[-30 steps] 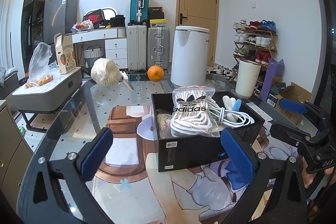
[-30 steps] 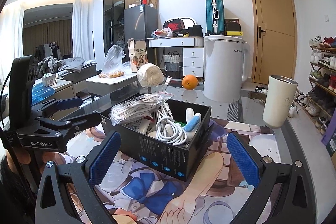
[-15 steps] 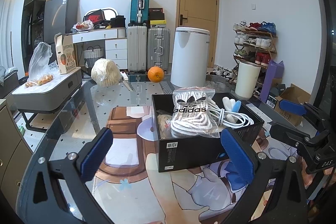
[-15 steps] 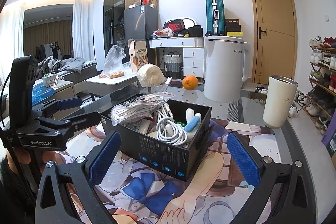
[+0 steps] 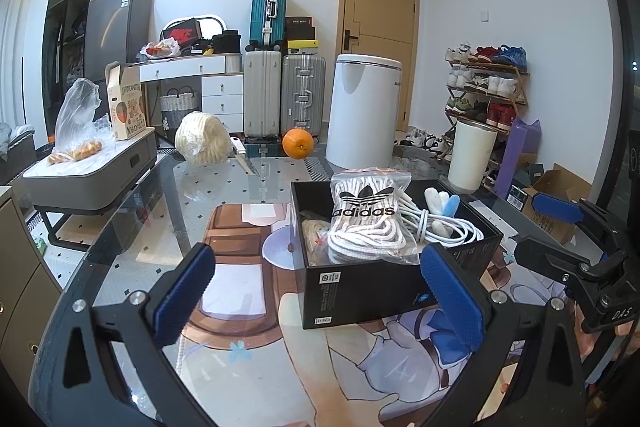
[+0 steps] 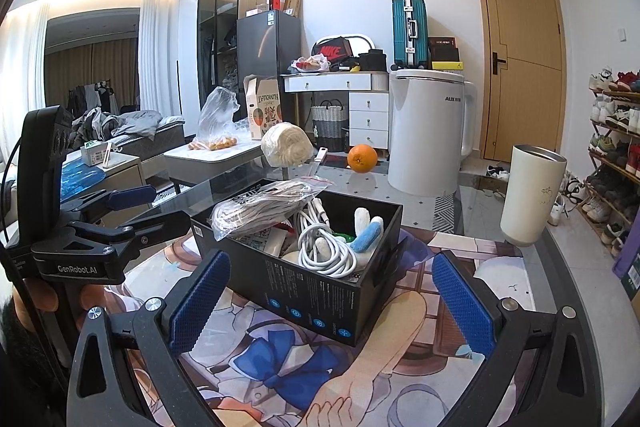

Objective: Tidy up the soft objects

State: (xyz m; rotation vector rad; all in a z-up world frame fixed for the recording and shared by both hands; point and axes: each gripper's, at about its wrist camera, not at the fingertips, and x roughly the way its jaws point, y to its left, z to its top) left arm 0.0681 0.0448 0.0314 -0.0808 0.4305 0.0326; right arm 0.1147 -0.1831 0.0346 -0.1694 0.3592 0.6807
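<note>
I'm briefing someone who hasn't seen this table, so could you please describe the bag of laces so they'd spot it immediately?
Find the black box on the glass table. The bag of laces rests across its top, beside the coiled white cable. Only it is clear plastic with a black adidas logo.

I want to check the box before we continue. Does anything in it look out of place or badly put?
Yes. The adidas bag of laces is not fully inside the black box: it leans on the contents and sticks up above the rim, overhanging one edge in the right wrist view. The white cable lies coiled inside.
</note>
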